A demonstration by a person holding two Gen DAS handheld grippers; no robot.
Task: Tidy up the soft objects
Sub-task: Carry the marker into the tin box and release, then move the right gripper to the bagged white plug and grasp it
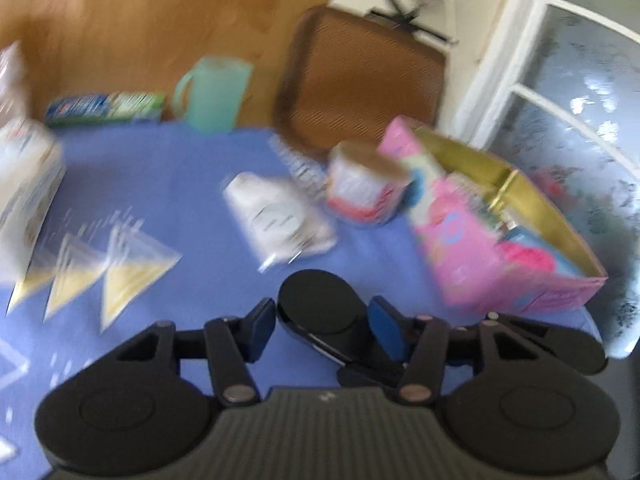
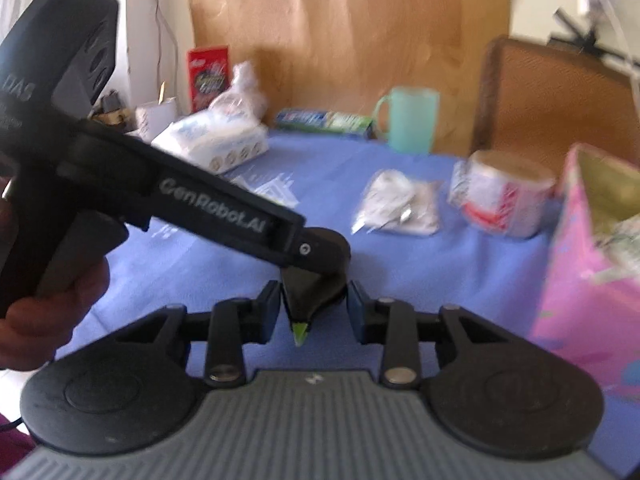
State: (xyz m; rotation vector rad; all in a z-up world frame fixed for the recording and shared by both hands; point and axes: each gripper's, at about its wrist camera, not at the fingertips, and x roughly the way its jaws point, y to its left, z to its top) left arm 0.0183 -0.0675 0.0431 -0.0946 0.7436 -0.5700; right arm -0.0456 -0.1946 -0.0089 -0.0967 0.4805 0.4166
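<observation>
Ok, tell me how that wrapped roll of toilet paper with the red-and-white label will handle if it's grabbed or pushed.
The wrapped roll of toilet paper with the red-and-white label looks soft, so it should squash somewhat under a grip. It is probably light for its bulk. It seems to stand on its flat end on the blue tablecloth, so a push likely slides it; tipped over, it could roll.

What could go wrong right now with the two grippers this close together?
The tip of the left gripper sits between the fingers of the right gripper, so they could jam or knock each other. Both views are blurred, so a careless swing might hit the wrapped roll or the pink box.
</observation>
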